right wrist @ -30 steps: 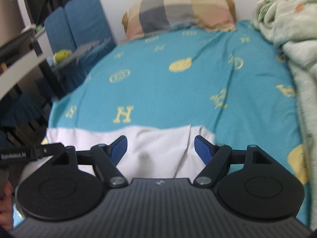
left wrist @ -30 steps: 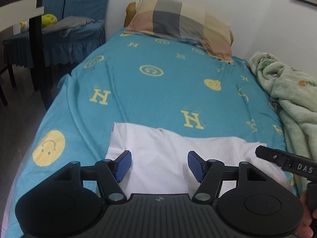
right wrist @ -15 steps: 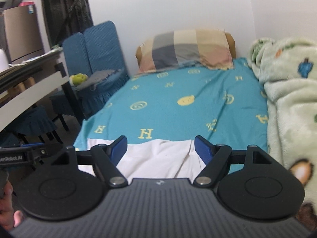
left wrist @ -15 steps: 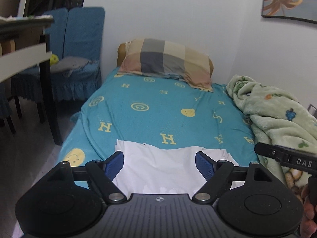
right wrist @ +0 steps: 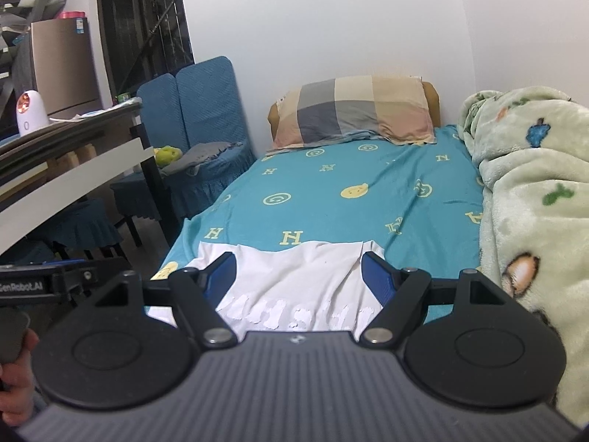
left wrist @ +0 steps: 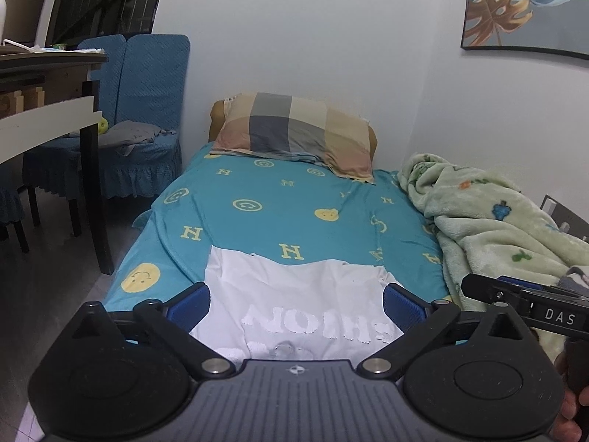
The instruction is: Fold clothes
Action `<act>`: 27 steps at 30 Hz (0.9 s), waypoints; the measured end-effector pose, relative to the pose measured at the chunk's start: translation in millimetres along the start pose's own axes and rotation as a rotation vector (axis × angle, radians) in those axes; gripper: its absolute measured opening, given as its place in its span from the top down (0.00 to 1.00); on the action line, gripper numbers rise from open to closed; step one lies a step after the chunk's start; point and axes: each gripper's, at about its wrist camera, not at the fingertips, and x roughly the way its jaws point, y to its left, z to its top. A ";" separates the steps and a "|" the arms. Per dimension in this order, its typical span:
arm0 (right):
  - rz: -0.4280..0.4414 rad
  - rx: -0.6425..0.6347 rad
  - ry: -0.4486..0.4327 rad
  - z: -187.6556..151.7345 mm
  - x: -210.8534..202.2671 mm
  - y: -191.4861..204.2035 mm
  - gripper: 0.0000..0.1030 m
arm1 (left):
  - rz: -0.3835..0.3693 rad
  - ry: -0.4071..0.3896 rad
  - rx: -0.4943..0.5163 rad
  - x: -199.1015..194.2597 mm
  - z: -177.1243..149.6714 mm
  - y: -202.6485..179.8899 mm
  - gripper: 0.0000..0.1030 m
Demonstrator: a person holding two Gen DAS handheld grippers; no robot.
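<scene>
Both tools are held above the near end of the bed with nothing between their fingers: the left gripper (left wrist: 296, 304) has its jaws spread wide, and the right gripper (right wrist: 299, 276) likewise stands apart and empty. The white T-shirt (left wrist: 294, 294) lies directly ahead of and below both pairs of jaws, spread flat on the blue bedsheet (left wrist: 294, 217) at the foot of the bed, its printed lettering facing up and reading upside down from this side. Its long side runs across the bed, left to right, so that each gripper is set over its own half; neither appears clearly nearer, and neither is seen touching the cloth. In my judgement the coming grasp turns on lowering each tool to a near corner or side edge of the garment, left tool to the left edge, right tool to the right edge, where a small fold shows at the far right corner. The sheet is soft and mildly wrinkled, and could be pinched along with the shirt. Beyond the shirt the sheet is bare up to the checked pillow (left wrist: 294, 132) against the wall. A green blanket (right wrist: 533, 191) is heaped along the right side; a table (right wrist: 73, 162) and blue chairs (left wrist: 143, 110) stand to the left.
</scene>
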 end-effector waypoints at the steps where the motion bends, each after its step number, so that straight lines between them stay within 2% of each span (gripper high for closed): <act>1: -0.004 0.001 -0.001 -1.0 -1.1 -0.1 0.26 | -0.005 0.001 -0.013 -1.8 -0.7 2.5 0.01; 4: -0.004 0.023 0.008 -3.2 -0.4 -3.9 0.26 | -0.033 0.008 -0.065 -2.5 -1.4 11.7 0.00; 7: 0.022 0.118 0.043 -5.4 5.7 -17.7 0.26 | -0.076 0.046 -0.163 7.2 -2.1 26.8 0.00; 13: 0.099 0.443 0.148 -16.5 25.9 -60.4 0.23 | -0.175 0.195 -0.461 36.4 -14.1 68.7 0.00; 16: 0.140 0.601 0.186 -25.8 35.7 -74.4 0.23 | -0.213 0.243 -0.598 50.7 -23.1 85.0 0.00; 19: 0.193 0.743 0.266 -37.5 54.5 -80.0 0.23 | -0.248 0.299 -0.738 69.7 -34.6 97.7 0.00; 24: 0.247 1.033 0.445 -73.1 95.5 -79.4 0.23 | -0.254 0.401 -0.992 111.2 -60.2 109.0 0.04; 27: 0.224 1.103 0.480 -85.2 116.5 -74.6 0.23 | -0.195 0.443 -1.055 129.4 -69.5 112.7 0.06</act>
